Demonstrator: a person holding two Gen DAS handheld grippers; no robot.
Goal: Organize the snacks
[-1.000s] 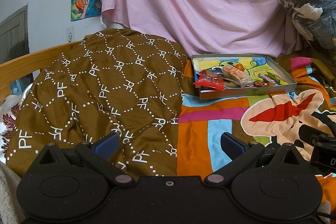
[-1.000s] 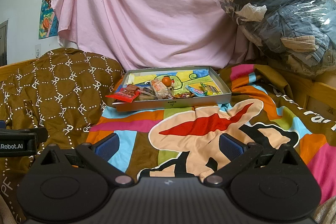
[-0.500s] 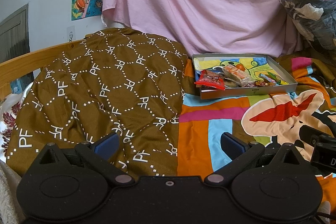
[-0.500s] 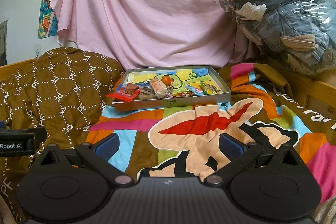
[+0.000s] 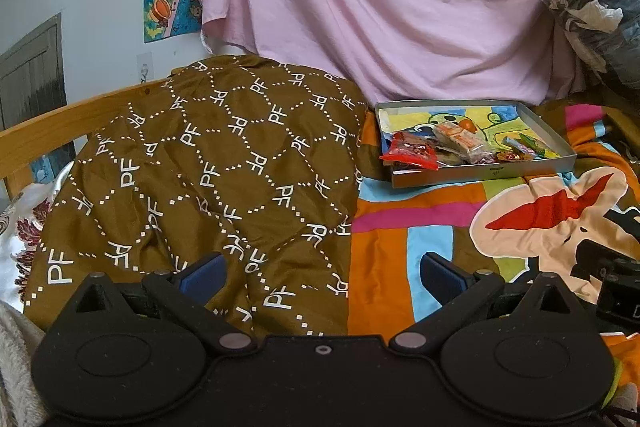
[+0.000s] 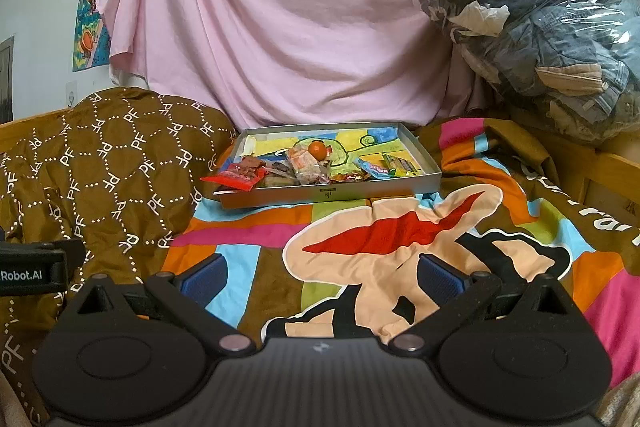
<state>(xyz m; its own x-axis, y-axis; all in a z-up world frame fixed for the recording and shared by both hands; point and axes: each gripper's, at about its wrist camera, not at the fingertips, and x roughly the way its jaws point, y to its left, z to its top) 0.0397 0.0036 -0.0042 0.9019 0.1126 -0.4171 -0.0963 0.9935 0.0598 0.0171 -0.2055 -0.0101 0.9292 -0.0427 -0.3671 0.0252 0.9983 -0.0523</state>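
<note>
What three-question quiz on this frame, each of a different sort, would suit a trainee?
1. True or false: the right gripper holds a snack.
2. Where does the red packet lie? A) wholly on the quilt B) at the tray's left front corner, hanging over the rim C) on the pink sheet
3. Fill in: the small round orange thing sits ____ the tray.

Key
1. False; its jaws stand open with nothing between them, as do the left gripper's.
2. B
3. inside, towards the back
</note>
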